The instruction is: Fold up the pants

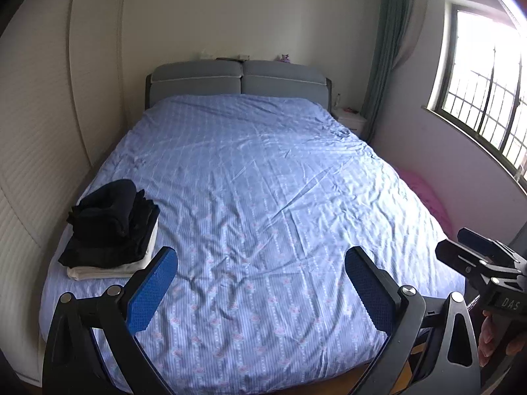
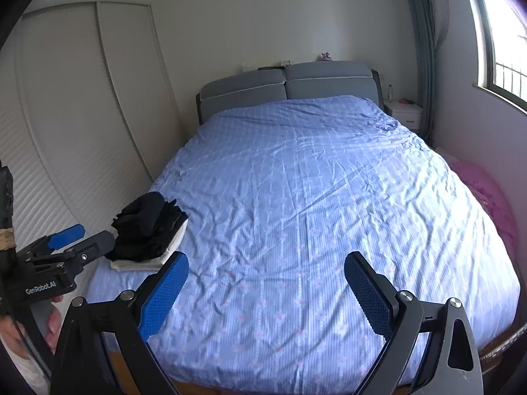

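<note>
A stack of folded dark pants [image 1: 113, 222] lies on a folded white garment [image 1: 108, 268] at the near left corner of the bed; it also shows in the right wrist view [image 2: 150, 230]. My left gripper [image 1: 260, 283] is open and empty, held above the foot of the bed, just right of the stack. My right gripper [image 2: 266, 283] is open and empty over the foot of the bed. Each gripper shows in the other's view: the right one [image 1: 487, 263] at the right edge, the left one [image 2: 66, 250] at the left edge beside the stack.
The bed [image 1: 263, 181] has a wrinkled blue patterned cover and a grey headboard [image 1: 237, 80]. A white wardrobe [image 1: 39, 131] runs along the left. A white nightstand [image 2: 403, 112], a green curtain [image 1: 383, 49], a window [image 1: 484, 75] and pink fabric [image 2: 487, 197] are at the right.
</note>
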